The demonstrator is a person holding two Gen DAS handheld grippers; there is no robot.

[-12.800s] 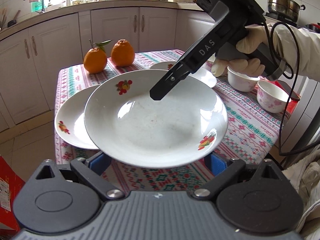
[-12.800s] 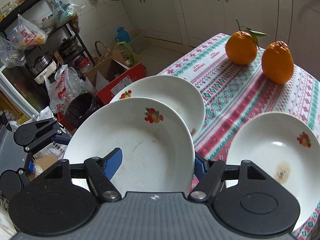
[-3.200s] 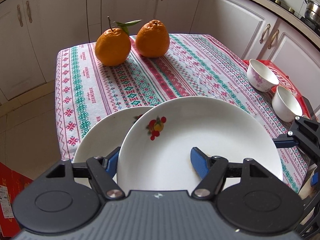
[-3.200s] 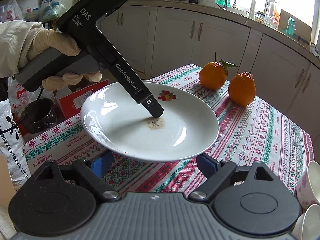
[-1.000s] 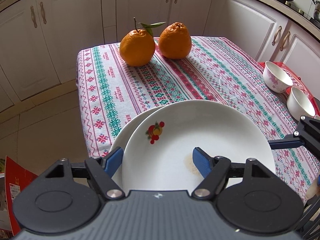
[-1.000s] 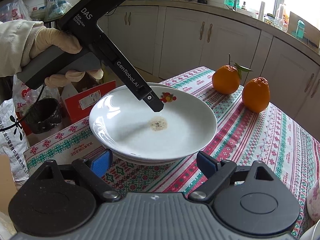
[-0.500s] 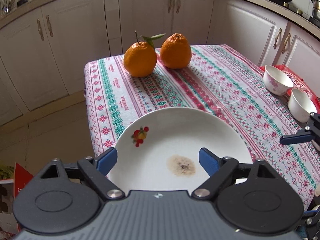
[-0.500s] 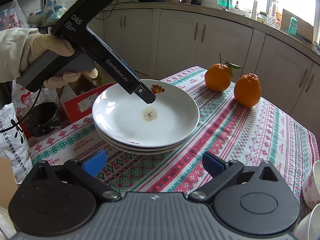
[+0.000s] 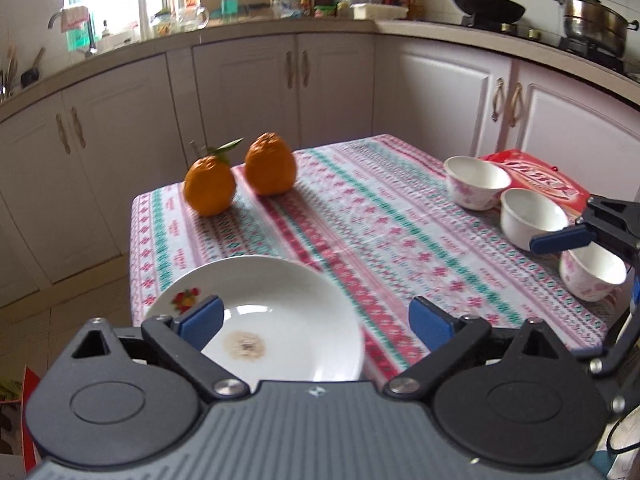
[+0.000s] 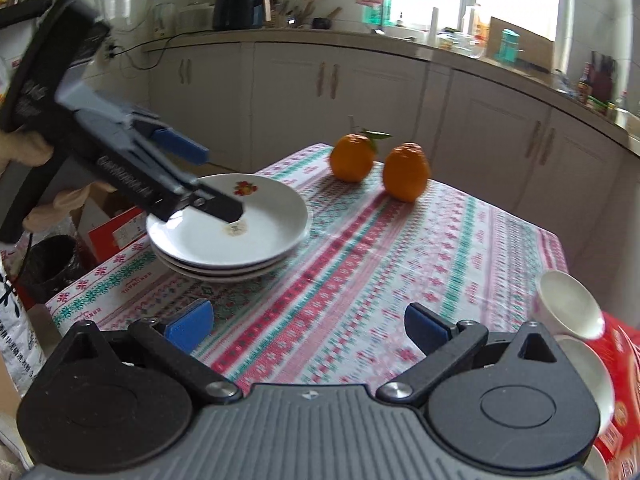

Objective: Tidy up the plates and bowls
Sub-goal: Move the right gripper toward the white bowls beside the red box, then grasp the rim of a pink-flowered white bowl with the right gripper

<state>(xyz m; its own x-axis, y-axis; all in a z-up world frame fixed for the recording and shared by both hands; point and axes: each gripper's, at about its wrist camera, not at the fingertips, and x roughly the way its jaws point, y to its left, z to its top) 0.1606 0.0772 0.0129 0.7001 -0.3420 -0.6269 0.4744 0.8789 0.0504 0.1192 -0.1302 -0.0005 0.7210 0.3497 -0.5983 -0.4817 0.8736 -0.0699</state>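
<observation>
Three white plates with a fruit print sit stacked (image 10: 240, 248) at the table's near left corner; the top plate (image 9: 280, 312) has a brown stain in its middle. My left gripper (image 9: 316, 320) hovers over that stack. Its jaws are opening, and the plate lies below them, not pinched. My right gripper (image 10: 308, 328) stands open above the bare tablecloth, with nothing between its fingers. Three small bowls (image 9: 476, 182) (image 9: 532, 216) (image 9: 592, 276) stand in a row at the right edge. One blue right fingertip (image 9: 560, 239) shows just above the nearest bowl.
Two oranges (image 9: 210, 190) (image 9: 270, 166) sit at the table's far end. A red packet (image 9: 540, 176) lies behind the bowls. The patterned tablecloth (image 9: 400, 240) covers a small table with floor on the left. Kitchen cabinets run around the back.
Both grippers have drawn back and risen from the plate stack. The left jaws have spread wider and let go of the top plate. A third bowl has come into the left view.
</observation>
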